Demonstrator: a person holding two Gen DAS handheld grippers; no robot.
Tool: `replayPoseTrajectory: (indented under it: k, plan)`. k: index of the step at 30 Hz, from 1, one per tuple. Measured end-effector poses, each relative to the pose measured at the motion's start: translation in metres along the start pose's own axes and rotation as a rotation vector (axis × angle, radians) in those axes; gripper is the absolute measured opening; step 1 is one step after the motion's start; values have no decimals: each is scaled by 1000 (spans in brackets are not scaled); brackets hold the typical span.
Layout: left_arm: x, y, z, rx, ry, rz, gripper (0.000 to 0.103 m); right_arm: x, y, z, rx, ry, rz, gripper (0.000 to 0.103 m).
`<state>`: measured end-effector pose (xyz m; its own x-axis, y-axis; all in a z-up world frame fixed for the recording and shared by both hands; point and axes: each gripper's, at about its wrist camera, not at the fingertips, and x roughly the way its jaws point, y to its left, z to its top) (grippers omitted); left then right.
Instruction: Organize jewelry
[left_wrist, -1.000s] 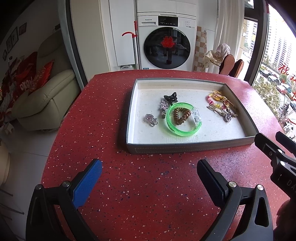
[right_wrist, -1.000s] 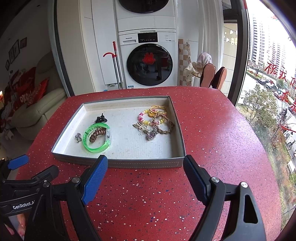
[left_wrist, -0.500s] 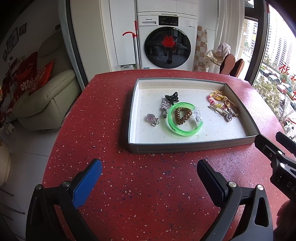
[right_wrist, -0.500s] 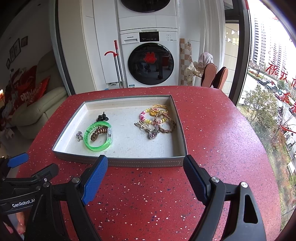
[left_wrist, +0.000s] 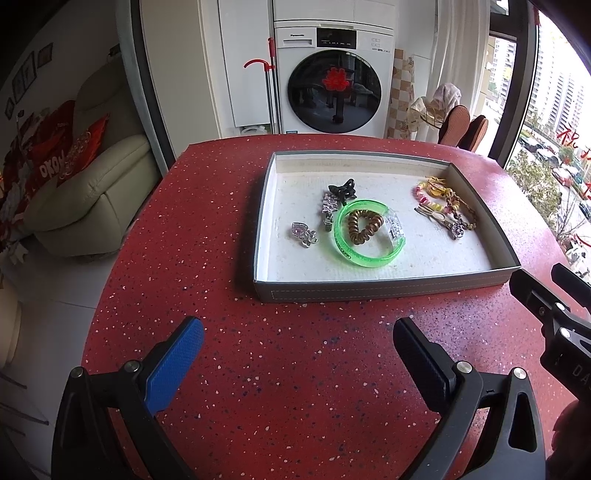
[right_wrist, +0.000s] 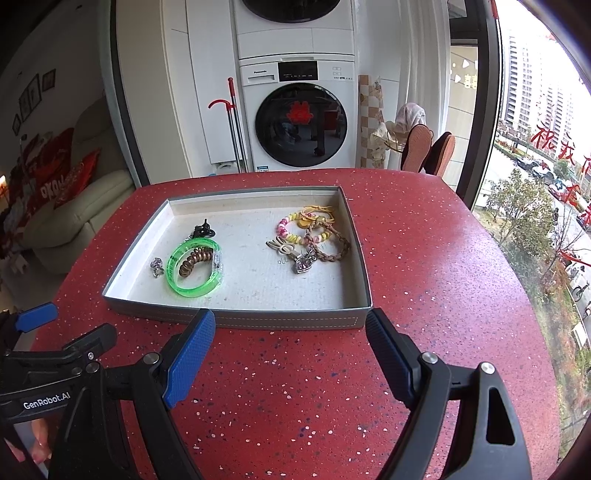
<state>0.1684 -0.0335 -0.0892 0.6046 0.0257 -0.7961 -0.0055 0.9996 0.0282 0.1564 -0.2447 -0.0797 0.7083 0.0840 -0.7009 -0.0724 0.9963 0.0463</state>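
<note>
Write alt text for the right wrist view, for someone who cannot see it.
A shallow grey tray sits on a speckled red table, holding a green bangle around a brown coil hair tie on the left and a tangle of bracelets on the right. The right gripper hovers open and empty before the tray. A washing machine stands behind.

Grey tray (left_wrist: 388, 291) on red table (left_wrist: 207, 221), green bangle (left_wrist: 369, 258) inside, left hand-held gripper (left_wrist: 297, 341) wide apart, empty
</note>
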Motion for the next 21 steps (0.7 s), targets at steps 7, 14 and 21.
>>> replayPoseTrajectory:
  k: [7, 14, 21]
  plan:
    - [0, -1, 1, 1, 1, -2, 103, 0, 0, 0, -1, 0, 0, 86]
    - [1, 0, 1, -7, 8, -7, 103, 1, 0, -3, -6, 3, 3, 86]
    - [2, 0, 1, -12, 10, -15, 103, 0, -1, -3, -7, 4, 4, 86]
